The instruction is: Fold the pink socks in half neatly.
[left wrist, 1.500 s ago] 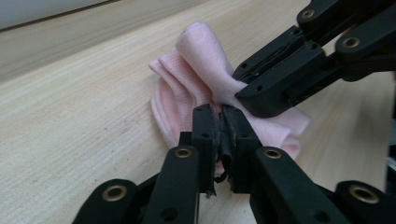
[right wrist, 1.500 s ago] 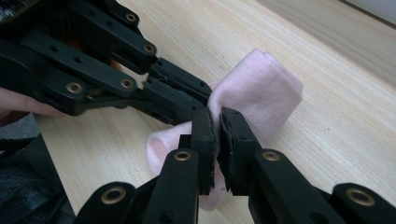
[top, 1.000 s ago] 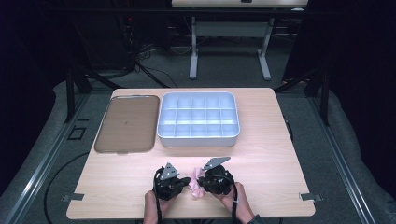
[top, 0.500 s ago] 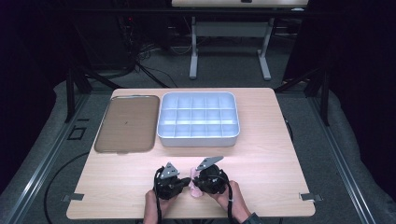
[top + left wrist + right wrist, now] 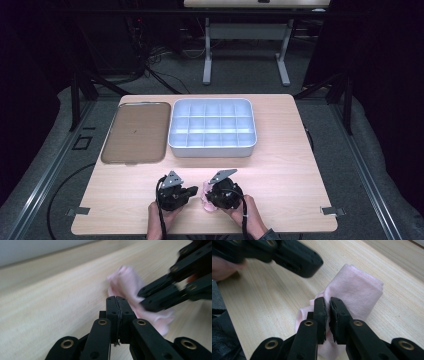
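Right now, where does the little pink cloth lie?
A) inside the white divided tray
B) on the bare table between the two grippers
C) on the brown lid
B: the pink cloth lies on the wooden table between the left gripper and the right gripper.

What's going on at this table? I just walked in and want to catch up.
A person holds a gripper in each hand over a small pink cloth at the near edge of the table. The right gripper looks pinched on a fold of it; the left gripper is shut, its tips at the cloth's edge. A white compartment tray and a brown flat tray lie farther back.
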Motion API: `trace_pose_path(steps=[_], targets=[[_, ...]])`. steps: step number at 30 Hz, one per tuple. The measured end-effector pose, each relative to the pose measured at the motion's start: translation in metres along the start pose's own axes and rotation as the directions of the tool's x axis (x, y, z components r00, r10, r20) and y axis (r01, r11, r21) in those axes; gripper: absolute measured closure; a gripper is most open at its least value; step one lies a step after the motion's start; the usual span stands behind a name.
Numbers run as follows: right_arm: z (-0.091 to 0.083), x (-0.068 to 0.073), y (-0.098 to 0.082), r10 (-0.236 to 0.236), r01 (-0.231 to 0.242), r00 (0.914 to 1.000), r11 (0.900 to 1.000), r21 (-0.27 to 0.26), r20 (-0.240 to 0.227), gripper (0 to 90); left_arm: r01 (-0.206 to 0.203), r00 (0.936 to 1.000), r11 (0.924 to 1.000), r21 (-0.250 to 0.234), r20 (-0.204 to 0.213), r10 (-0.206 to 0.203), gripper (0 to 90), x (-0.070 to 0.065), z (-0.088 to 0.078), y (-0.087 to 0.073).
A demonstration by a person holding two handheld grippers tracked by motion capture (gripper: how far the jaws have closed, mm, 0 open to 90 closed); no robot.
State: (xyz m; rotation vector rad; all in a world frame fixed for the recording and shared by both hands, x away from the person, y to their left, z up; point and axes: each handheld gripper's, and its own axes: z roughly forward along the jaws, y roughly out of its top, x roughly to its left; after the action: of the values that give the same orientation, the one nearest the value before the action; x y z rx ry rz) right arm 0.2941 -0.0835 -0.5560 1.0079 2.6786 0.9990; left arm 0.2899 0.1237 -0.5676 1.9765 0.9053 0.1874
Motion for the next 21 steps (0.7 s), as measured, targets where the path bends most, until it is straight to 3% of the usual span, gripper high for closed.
trace_pose_path(steps=[4, 8, 11, 14, 18, 21], targets=[[0.000, -0.001, 0.000, 0.008, -0.008, 1.0000, 1.000, 0.001, -0.003, 83.7, -0.061, 0.9978, 0.9980, -0.015, 0.025, 0.062, 89.2, -0.008, 0.000, 0.020], [0.000, -0.002, -0.002, 0.005, -0.005, 0.9999, 1.000, -0.006, -0.010, 83.9, -0.105, 0.9928, 0.9944, 0.012, 0.059, 0.104, 89.4, -0.012, 0.015, 0.034], [0.000, -0.002, -0.003, 0.012, -0.012, 0.9999, 1.000, -0.016, -0.011, 83.9, -0.114, 0.9920, 0.9921, 0.051, 0.060, 0.111, 89.5, -0.011, 0.028, 0.035], [0.000, -0.004, -0.006, 0.027, -0.028, 0.9992, 0.999, -0.035, -0.028, 84.0, -0.132, 0.9910, 0.9870, 0.091, 0.034, 0.130, 89.6, -0.010, 0.039, 0.030], [0.001, -0.004, -0.008, 0.034, -0.035, 0.9991, 0.998, -0.050, -0.025, 83.7, -0.115, 0.9930, 0.9897, 0.085, 0.039, 0.112, 89.7, -0.007, 0.042, 0.025], [-0.001, -0.003, -0.008, 0.015, -0.015, 0.9997, 0.999, -0.041, -0.022, 80.7, -0.123, 0.9923, 0.9883, 0.090, 0.025, 0.121, 89.8, -0.008, 0.043, 0.024]])
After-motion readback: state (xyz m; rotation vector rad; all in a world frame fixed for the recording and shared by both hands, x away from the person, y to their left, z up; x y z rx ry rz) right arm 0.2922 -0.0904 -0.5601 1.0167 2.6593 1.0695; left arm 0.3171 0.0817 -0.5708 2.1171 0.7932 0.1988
